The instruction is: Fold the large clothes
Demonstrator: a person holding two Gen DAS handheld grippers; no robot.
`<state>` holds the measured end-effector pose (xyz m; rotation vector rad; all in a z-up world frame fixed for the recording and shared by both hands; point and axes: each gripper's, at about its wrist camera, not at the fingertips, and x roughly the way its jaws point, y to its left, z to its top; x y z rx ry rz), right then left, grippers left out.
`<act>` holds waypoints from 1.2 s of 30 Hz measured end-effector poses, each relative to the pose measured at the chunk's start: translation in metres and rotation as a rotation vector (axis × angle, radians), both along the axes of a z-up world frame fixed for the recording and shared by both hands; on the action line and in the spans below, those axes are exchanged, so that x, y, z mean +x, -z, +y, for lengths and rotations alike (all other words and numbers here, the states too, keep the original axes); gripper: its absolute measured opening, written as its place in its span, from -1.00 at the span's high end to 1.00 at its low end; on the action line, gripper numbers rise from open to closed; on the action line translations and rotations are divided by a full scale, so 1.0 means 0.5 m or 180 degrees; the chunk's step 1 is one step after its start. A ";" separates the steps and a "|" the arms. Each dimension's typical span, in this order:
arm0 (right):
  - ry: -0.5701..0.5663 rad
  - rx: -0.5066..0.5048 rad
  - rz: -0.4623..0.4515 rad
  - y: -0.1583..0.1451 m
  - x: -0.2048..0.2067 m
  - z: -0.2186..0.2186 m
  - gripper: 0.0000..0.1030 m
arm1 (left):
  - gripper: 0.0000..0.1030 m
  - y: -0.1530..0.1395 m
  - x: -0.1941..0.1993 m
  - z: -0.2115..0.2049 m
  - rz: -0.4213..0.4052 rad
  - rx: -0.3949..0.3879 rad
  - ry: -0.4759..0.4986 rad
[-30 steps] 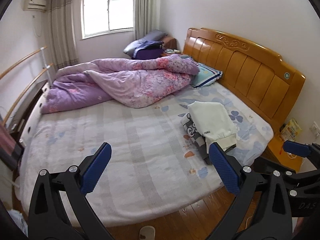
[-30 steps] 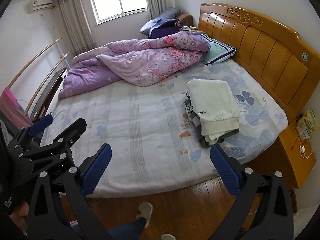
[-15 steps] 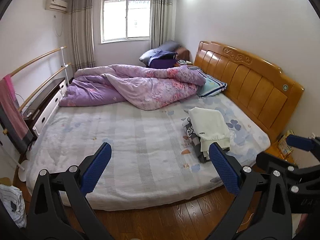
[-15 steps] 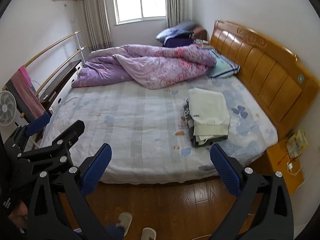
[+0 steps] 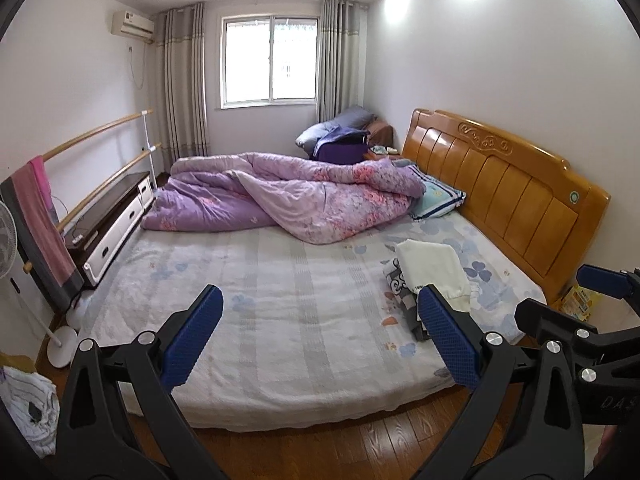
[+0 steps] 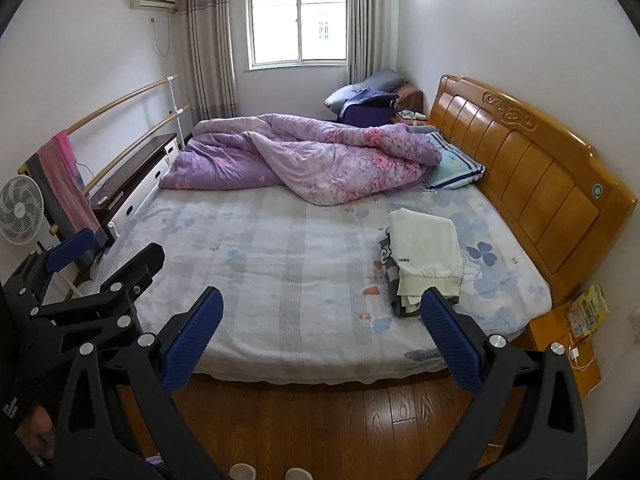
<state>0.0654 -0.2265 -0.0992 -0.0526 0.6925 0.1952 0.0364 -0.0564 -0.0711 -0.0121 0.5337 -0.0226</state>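
A folded cream garment point(image 5: 434, 270) point(image 6: 424, 254) lies on top of a stack of folded grey patterned clothes point(image 5: 394, 284) point(image 6: 386, 250) on the right side of the bed point(image 5: 280, 300) point(image 6: 280, 264), near the headboard. My left gripper point(image 5: 316, 332) is open and empty, held back from the bed over the floor. My right gripper point(image 6: 318, 330) is open and empty, also back from the bed's near edge. Each gripper shows at the edge of the other's view.
A crumpled purple floral duvet point(image 5: 288, 196) point(image 6: 304, 160) and a pillow point(image 6: 454, 166) fill the far part of the bed. An orange wooden headboard point(image 6: 532, 184) stands right. A rail with a pink towel point(image 5: 40, 216), a fan point(image 6: 18, 210) and a low cabinet point(image 5: 108, 220) stand left. A white garment point(image 5: 28, 404) lies on the floor at left.
Both grippers have pulled back and up from the bed, so more of the room and floor shows. The folded stack has stayed put. Both stay open.
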 end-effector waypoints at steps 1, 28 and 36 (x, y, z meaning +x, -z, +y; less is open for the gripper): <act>0.0015 -0.0011 -0.0019 -0.005 -0.006 0.010 -0.85 | -0.91 -0.007 -0.005 0.009 -0.0002 0.0009 0.0022; 0.0125 -0.0105 -0.0346 -0.076 -0.080 0.078 -0.85 | -0.91 -0.092 -0.071 0.089 -0.0244 -0.0014 0.0148; 0.0121 -0.0105 -0.0367 -0.076 -0.086 0.075 -0.85 | -0.91 -0.094 -0.074 0.085 -0.0255 -0.0009 0.0145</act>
